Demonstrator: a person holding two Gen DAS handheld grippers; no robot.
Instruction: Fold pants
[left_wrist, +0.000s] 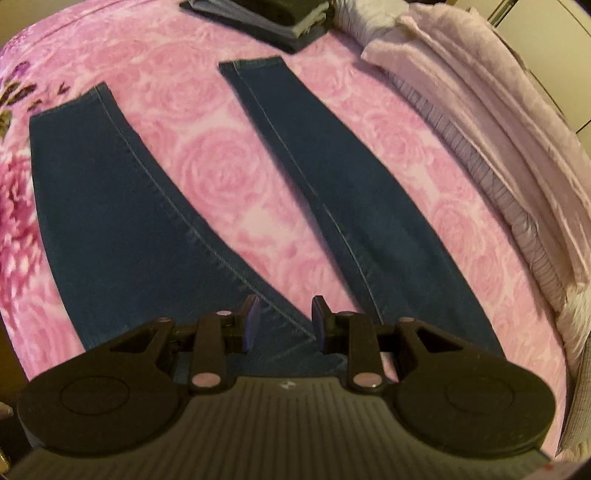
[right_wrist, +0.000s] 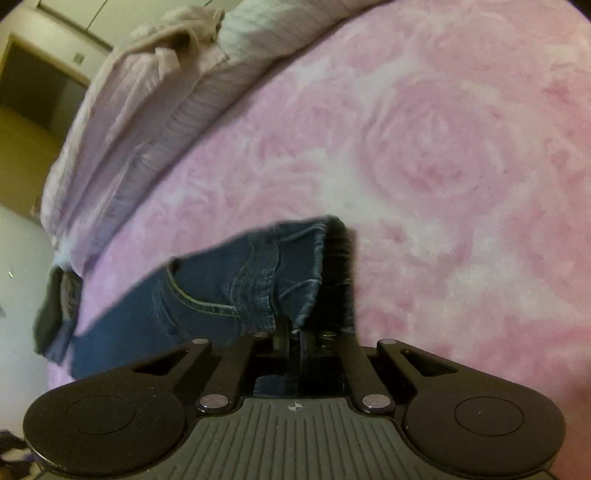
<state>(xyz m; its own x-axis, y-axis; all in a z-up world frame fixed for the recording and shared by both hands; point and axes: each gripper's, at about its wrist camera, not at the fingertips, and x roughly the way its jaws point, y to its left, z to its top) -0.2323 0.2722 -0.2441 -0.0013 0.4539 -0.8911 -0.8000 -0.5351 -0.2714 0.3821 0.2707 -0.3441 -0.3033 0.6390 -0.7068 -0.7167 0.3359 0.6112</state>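
Note:
Dark blue jeans lie flat on the pink rose blanket (left_wrist: 229, 173), legs spread in a V: one leg (left_wrist: 110, 206) to the left, the other leg (left_wrist: 332, 177) to the right. My left gripper (left_wrist: 285, 310) hovers over the crotch seam where the legs meet, its purple pads apart and nothing pinched between them. In the right wrist view, the waistband corner of the jeans (right_wrist: 207, 280), with a pocket and belt loop showing, is bunched and lifted. My right gripper (right_wrist: 294, 332) is shut on that denim edge.
A stack of folded dark clothes (left_wrist: 266, 18) sits at the far end of the bed. Folded lilac bedding (left_wrist: 480, 110) runs along the right side, and appears as lilac bedding (right_wrist: 140, 110) in the right wrist view. Beyond it are a wall and doorway (right_wrist: 33, 96).

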